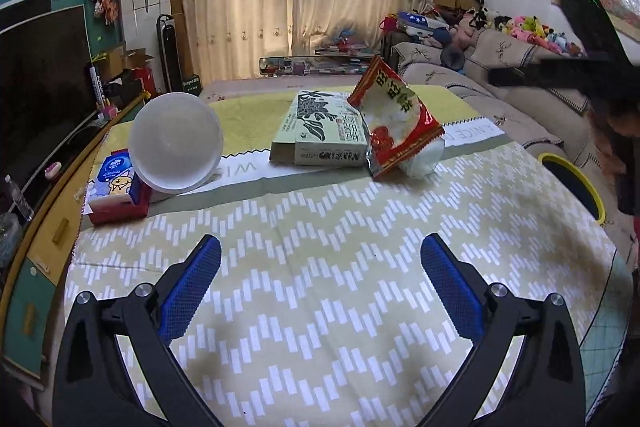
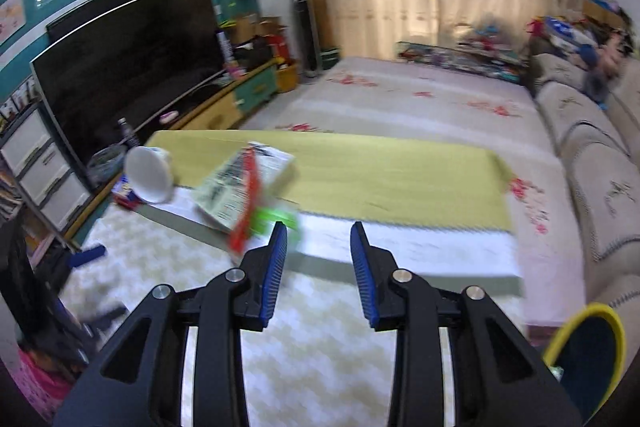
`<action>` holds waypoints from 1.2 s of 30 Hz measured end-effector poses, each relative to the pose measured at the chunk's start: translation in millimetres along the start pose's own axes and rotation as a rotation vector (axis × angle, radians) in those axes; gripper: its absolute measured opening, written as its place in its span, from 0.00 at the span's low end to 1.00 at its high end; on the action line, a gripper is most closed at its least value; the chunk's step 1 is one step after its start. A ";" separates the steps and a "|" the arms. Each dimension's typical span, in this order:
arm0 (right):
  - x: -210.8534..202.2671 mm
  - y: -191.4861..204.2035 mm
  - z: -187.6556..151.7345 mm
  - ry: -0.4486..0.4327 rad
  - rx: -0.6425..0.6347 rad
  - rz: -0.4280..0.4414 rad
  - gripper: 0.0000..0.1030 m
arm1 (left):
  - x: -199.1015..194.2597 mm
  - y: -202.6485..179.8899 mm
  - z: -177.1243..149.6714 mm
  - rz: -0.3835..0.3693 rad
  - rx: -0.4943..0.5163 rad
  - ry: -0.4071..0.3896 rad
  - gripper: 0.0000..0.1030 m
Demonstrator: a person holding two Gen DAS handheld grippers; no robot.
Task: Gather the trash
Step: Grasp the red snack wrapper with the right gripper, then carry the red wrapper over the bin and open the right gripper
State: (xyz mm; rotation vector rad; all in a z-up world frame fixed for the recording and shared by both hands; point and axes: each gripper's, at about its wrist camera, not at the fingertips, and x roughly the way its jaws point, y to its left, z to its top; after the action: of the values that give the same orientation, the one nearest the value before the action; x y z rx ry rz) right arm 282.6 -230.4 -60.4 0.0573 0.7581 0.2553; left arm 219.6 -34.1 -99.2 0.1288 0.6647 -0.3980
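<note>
Behind the box (image 1: 320, 131) leaned the snack bag (image 1: 400, 131); both grippers, left (image 1: 320, 279) wide, right (image 2: 318, 255) narrower, held nothing. Risk: crinkly bag slipping, toppling toward bin (image 1: 576, 183).

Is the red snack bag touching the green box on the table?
Touching. The left wrist view shows the red snack bag leaning against the right end of the green box, overlapping it with no gap.
</note>
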 end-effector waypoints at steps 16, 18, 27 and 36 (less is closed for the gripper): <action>88.2 50.1 23.0 0.123 -0.048 0.012 0.22 | -1.3 -8.1 -0.9 -0.009 0.015 -0.004 0.95; 93.0 50.5 21.8 0.137 -0.049 0.013 0.10 | -1.5 -9.3 -0.9 -0.007 0.018 -0.004 0.95; 57.4 54.0 15.3 0.063 -0.036 0.076 0.05 | -2.8 -13.2 -1.1 -0.004 0.030 -0.005 0.96; -3.0 13.4 -14.0 -0.019 0.036 0.049 0.05 | -6.4 -15.5 -1.1 -0.001 0.034 -0.015 0.95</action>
State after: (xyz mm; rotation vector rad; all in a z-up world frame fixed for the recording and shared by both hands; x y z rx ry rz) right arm 268.1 -218.8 -66.7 0.1128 0.7430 0.2877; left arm 208.2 -45.9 -95.9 0.1570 0.6432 -0.4112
